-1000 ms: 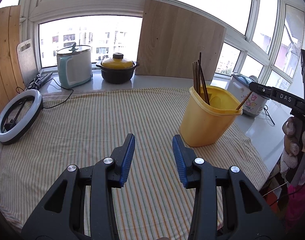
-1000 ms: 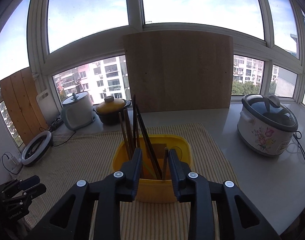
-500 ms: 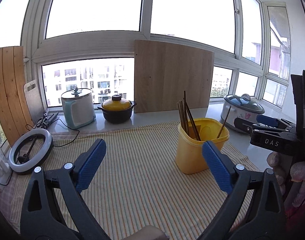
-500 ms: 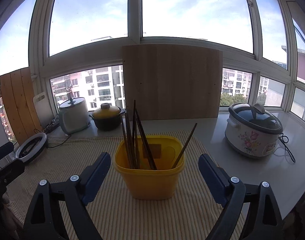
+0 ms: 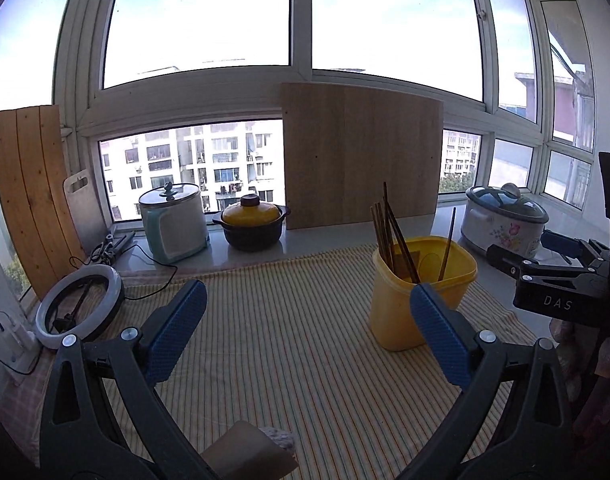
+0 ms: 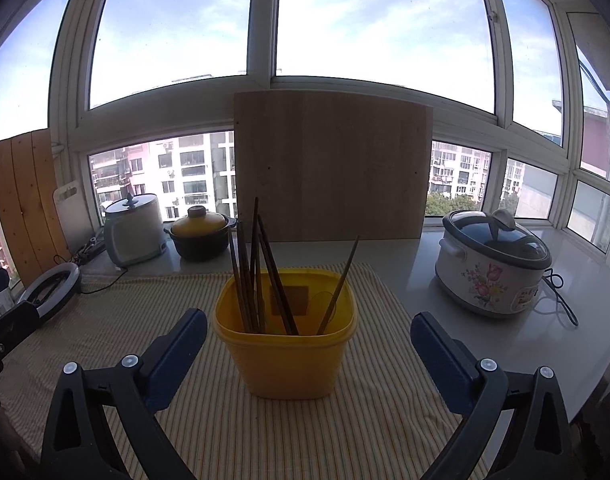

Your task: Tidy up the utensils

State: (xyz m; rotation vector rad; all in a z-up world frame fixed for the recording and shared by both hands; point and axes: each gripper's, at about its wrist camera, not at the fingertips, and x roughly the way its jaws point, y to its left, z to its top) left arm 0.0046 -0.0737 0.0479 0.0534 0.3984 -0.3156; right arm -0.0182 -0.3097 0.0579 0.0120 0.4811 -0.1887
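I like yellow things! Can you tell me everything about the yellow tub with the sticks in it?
The yellow tub looks like plastic, with rounded corners, a thick rim and no lid. It stands upright on the striped cloth. Inside, a bunch of dark chopsticks leans toward its left side, and one lighter chopstick leans alone to the right. A square brownish patch shows on the inner back wall. Both sets of tongs are open and neither touches it.

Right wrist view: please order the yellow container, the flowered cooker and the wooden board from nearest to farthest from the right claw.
1. Yellow container: straight ahead of the right claw, on the striped cloth.
2. Flowered cooker: farther back, to the right, on the bare counter.
3. Wooden board: farthest, leaning at the window behind the container.
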